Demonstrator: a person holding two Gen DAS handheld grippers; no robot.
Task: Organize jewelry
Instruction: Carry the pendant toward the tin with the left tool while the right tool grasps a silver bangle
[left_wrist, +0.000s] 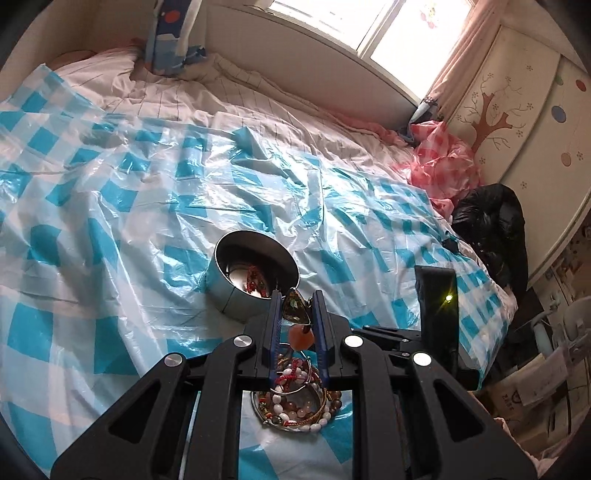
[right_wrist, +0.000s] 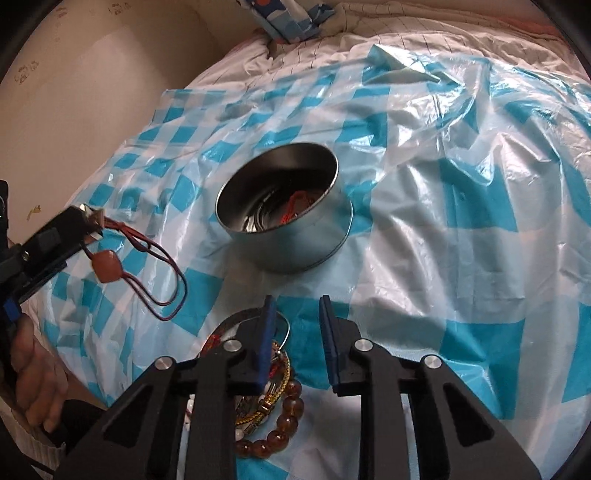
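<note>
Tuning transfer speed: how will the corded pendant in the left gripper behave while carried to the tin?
Probably floppy: the corded pendant hangs from the left gripper, its dark red cord drooping in loose loops. It likely swings, since the orange stone dangles free below the fingers. The loops may snag the round metal tin rim.

A blue-and-white checked plastic sheet (left_wrist: 122, 192) lies crumpled over the bed, and under it a pale striped bedsheet (left_wrist: 173, 96) shows near the wall. A blue patterned pillow (left_wrist: 171, 35) leans upright at the head of the bed. Behind it is a bright window (left_wrist: 402, 29) with a pink curtain (left_wrist: 469, 51). At the far side — a crumpled pink checked plastic sheet (left_wrist: 443, 158), a black jacket (left_wrist: 495, 225) just beside it, and a cream wardrobe (left_wrist: 532, 122) painted with a tree.
</note>
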